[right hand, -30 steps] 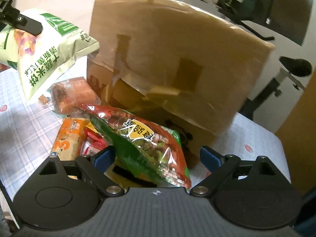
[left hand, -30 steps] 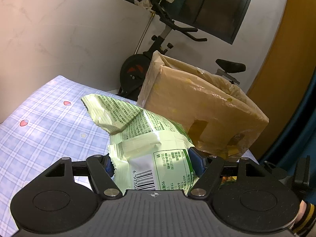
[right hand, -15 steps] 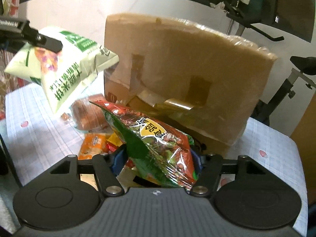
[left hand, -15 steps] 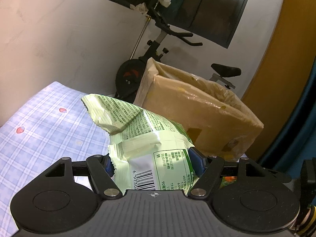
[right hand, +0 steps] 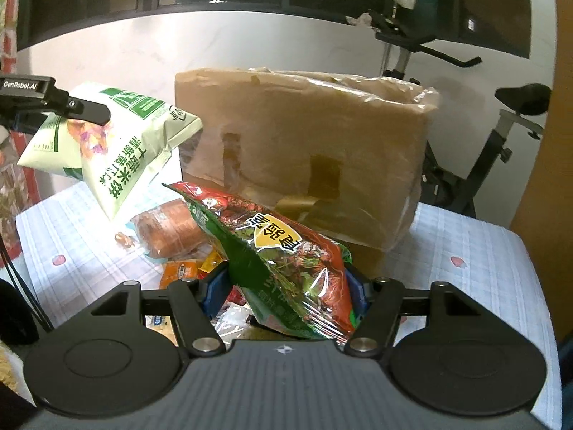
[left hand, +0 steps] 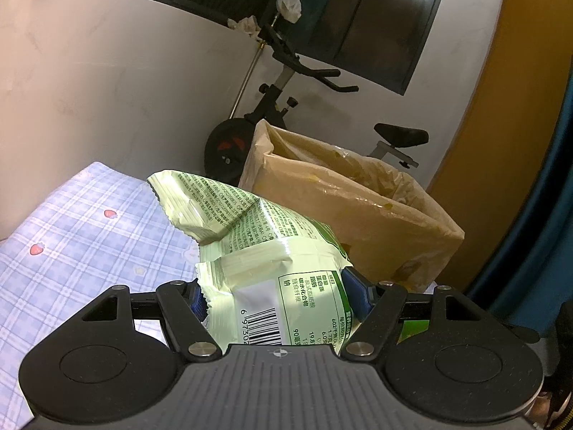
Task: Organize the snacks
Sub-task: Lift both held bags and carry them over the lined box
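My left gripper (left hand: 277, 295) is shut on a pale green snack bag (left hand: 258, 251) and holds it in the air, left of the open brown cardboard box (left hand: 358, 215). The same bag (right hand: 118, 157) and gripper (right hand: 82, 107) show at upper left in the right wrist view. My right gripper (right hand: 286, 294) is shut on a red and green snack bag (right hand: 283, 251), lifted in front of the box (right hand: 304, 143). Below it lie a wrapped bread (right hand: 168, 229) and small orange packets (right hand: 182, 270) on the table.
The table has a blue checked cloth (left hand: 78, 243) with small strawberries. An exercise bike (left hand: 272, 107) stands behind the box against the white wall. A dark window is above. An orange wall and blue curtain are on the right.
Both grippers have risen. The right gripper closed on the red and green bag and lifted it off the pile. The left gripper kept its bag and now sees the box from higher up.
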The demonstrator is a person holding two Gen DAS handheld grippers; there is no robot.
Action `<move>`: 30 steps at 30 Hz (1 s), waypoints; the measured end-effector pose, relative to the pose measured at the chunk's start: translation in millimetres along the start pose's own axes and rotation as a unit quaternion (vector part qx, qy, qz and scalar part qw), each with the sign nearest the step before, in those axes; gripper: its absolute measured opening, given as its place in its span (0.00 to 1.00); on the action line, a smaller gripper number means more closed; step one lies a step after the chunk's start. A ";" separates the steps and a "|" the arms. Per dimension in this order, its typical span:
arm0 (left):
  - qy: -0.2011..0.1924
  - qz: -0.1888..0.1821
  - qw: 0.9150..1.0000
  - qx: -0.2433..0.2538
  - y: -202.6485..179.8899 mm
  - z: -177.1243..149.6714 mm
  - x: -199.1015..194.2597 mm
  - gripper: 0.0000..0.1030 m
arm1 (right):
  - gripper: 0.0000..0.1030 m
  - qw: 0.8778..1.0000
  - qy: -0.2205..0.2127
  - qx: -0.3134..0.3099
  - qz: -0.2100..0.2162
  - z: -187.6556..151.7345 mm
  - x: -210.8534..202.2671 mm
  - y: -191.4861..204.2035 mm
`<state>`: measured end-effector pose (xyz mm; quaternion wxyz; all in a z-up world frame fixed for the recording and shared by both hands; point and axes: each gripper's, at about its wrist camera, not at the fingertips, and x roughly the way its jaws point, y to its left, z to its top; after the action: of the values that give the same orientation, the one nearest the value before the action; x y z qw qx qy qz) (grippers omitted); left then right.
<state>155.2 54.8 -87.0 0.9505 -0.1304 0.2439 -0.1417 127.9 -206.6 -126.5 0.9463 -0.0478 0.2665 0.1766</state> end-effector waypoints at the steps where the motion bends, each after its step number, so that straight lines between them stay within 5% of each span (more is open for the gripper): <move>1: -0.001 0.000 1.000 0.001 -0.7 0.5 -1.6 0.72 | 0.64 1.000 -0.001 0.004 -0.001 -1.5 -3.4 -0.1; 17: -0.025 -0.010 1.000 0.015 -10.4 10.4 -22.9 0.72 | 0.64 0.996 -0.059 0.066 -0.015 2.9 -59.2 -13.9; 30: -0.082 -0.032 0.995 0.056 -32.5 57.0 -36.2 0.72 | 0.64 0.981 -0.170 0.097 0.014 69.3 -111.9 -29.8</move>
<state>146.6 46.9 -13.0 0.9681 -0.0958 0.1525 -0.1742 83.3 -256.3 -9.2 0.9754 0.0781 0.1186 0.1683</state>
